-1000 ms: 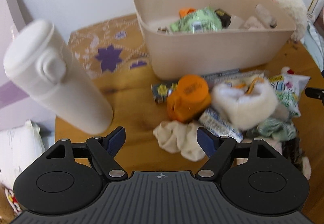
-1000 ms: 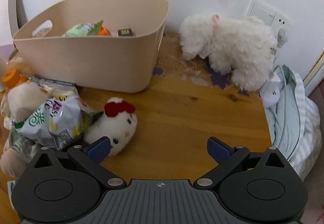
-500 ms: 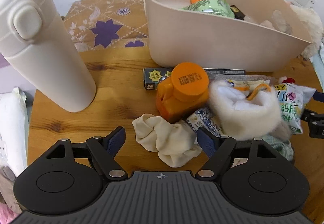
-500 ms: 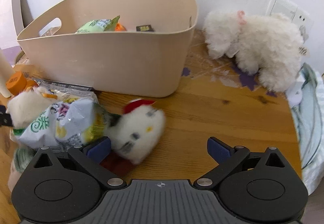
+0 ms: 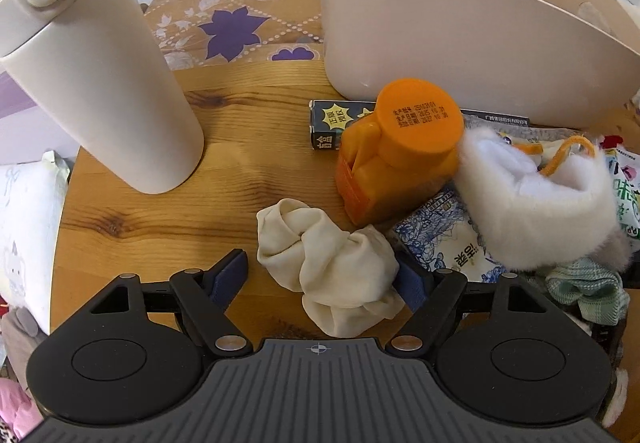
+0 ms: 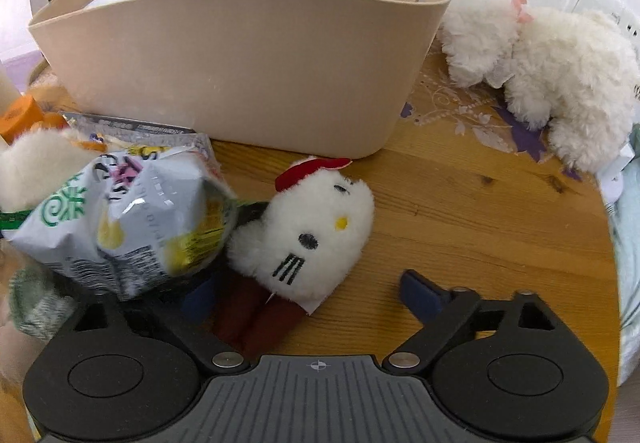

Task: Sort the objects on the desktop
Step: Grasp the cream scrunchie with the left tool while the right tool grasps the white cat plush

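In the left wrist view my left gripper (image 5: 320,279) stands open around a crumpled cream cloth (image 5: 332,275) lying on the wooden table (image 5: 240,171). The cloth leans against the right pad, and the left pad is clear of it. Just beyond it stands an orange bottle (image 5: 400,147). In the right wrist view my right gripper (image 6: 308,297) straddles a small white cat plush (image 6: 312,227) with a red bow. Its jaws are closing, and the right pad is still apart from the plush. The beige bin (image 6: 248,63) stands behind, with a few items inside.
A tall white flask (image 5: 100,63) stands at the left. Right of the bottle lie a fluffy white item (image 5: 532,203), a blue-patterned packet (image 5: 448,239) and a green cloth (image 5: 584,291). A snack bag (image 6: 132,215) presses against the cat plush. A large white plush (image 6: 552,75) lies at the back right.
My left gripper has come down over the cream cloth, which now sits between its fingers. My right gripper has moved left and down onto the cat plush, and its jaws have narrowed.
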